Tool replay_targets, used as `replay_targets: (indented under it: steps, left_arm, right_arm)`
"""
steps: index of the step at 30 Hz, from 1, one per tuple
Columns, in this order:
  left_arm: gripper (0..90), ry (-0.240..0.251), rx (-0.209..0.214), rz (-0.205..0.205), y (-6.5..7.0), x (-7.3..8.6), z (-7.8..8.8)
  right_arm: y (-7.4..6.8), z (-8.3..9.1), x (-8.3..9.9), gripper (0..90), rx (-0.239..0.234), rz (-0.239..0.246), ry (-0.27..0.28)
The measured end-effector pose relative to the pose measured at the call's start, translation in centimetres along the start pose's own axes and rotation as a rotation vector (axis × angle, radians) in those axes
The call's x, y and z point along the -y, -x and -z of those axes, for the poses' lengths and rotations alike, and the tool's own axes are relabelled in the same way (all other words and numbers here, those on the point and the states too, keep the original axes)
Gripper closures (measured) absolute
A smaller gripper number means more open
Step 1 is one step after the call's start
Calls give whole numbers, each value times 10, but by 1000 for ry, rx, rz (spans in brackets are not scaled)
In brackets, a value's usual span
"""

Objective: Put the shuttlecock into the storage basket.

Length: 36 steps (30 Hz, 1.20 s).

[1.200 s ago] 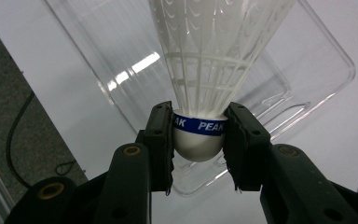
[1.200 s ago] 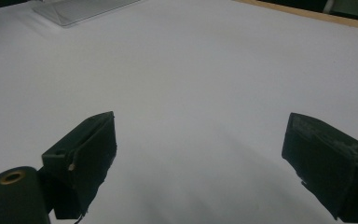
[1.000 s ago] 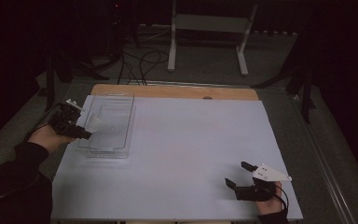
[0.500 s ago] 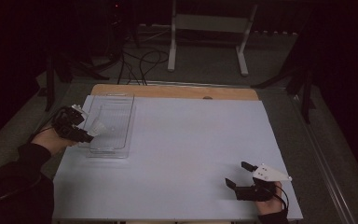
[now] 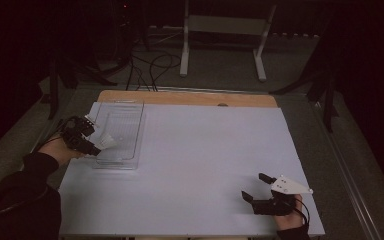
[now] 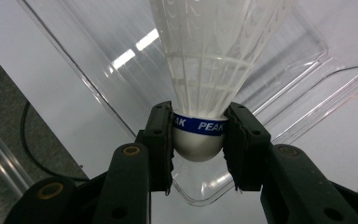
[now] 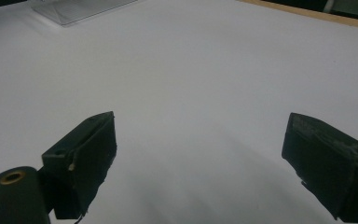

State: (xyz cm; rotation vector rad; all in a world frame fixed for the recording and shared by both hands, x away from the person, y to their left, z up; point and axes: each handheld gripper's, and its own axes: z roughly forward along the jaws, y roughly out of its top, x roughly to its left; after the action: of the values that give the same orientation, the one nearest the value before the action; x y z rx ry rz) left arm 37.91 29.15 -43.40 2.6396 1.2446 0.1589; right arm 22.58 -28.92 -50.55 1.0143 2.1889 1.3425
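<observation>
White table (image 5: 195,165), shuttlecock (image 6: 209,70) with blue "PEAK" band (image 6: 200,124).

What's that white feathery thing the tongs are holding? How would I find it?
Look at the white table, then at the clear plastic tray near its far left corner. Over the tray's near left edge, the left tongs pinch a shuttlecock by its rounded cork. It is the white netted cone with a blue band reading PEAK.
</observation>
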Motion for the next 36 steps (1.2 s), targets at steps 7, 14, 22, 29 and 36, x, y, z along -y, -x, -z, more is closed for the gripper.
replay_targets:
  steps: [7, 14, 22, 29, 36]
  left_arm:
    - [647, -14, 4, 4, -1, -1, 0]
    - [618, 16, -7, 24, 0, -3, 4]
    - [498, 28, -30, 44, 3, -6, 12]
    - [362, 59, -33, 50, 9, -12, 17]
    - [199, 80, -12, 46, 15, -18, 21]
  right_arm:
    - [0, 1, 0, 99, -2, 1, 3]
    - [0, 0, 0, 100, -2, 2, 1]
    - [0, 0, 0, 99, 0, 2, -1]
    - [0, 0, 0, 100, 0, 1, -1]
    - [0, 0, 0, 100, 1, 2, -1]
